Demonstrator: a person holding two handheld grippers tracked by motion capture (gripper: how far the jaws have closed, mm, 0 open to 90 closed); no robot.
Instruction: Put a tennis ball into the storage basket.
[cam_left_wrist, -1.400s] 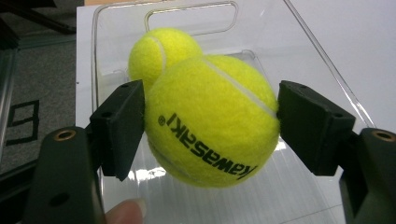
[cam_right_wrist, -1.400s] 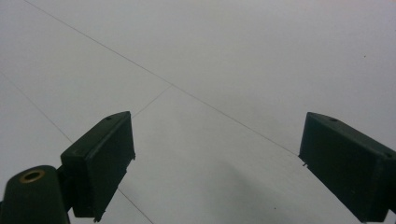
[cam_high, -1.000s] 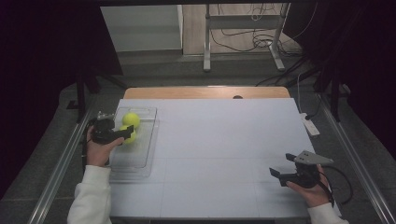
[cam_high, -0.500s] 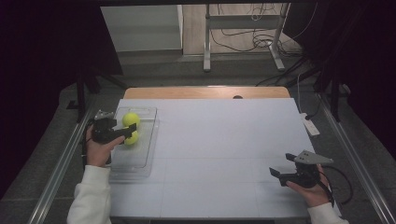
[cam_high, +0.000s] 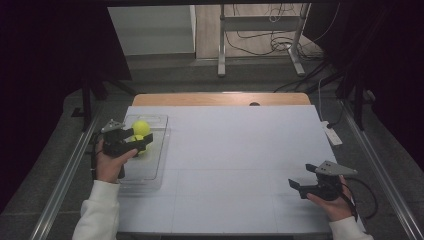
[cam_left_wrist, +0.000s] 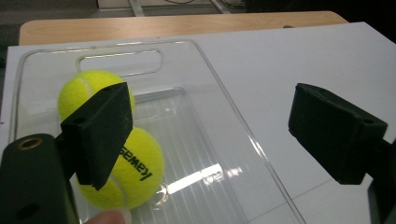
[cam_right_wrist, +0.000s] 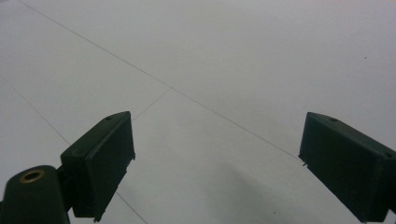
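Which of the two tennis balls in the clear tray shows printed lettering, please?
The nearer tennis ball, partly behind the left gripper's jaw, shows black lettering; the farther tennis ball by the tray's handle slot shows none.

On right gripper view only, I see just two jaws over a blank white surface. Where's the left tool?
Observer: The left tool hovers over a clear tray near the table's left edge.
Operator: Anything in the tray?
Observer: Two yellow tennis balls toward its far end: a far ball and a near ball.
Operator: Is it holding one?
Observer: No. Its jaws have just been closing a little but stand open with nothing between them. In the left gripper view both balls sit off to one jaw's outer side.
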